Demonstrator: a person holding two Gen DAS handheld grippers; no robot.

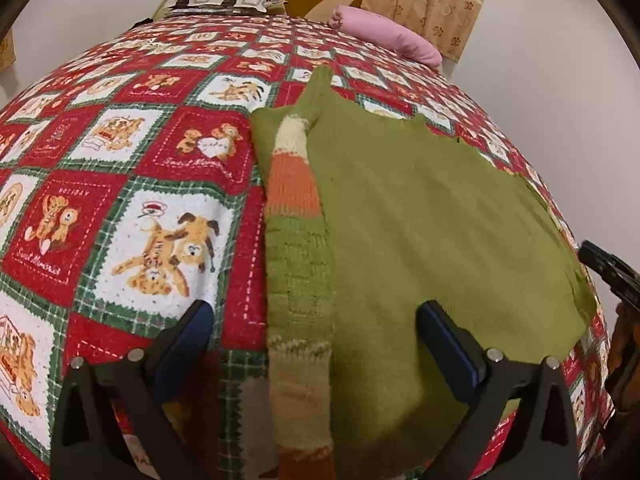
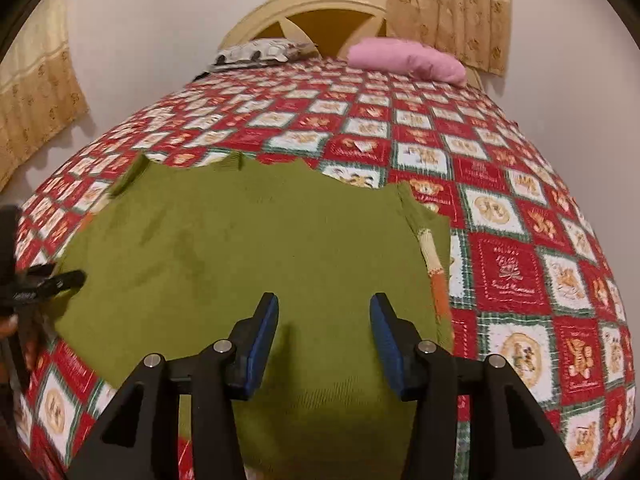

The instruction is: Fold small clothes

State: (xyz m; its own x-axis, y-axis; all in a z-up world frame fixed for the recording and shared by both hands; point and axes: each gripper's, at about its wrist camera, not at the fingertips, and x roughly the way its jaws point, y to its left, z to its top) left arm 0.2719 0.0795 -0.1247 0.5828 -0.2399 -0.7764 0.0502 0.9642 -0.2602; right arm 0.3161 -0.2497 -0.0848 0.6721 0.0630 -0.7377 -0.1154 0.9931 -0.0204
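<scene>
My left claw [image 1: 316, 340] gapes wide and empty over the sweater [image 1: 420, 220], flat on the bed [image 1: 120, 160]; my right claw [image 2: 324, 336] hangs half-open, empty. I'd pinch the striped sleeve [image 1: 294, 184] edge squarely before folding.

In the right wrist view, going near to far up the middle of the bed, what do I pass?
Right gripper → green sweater → red patchwork quilt → pink pillow → headboard → curtain.
</scene>
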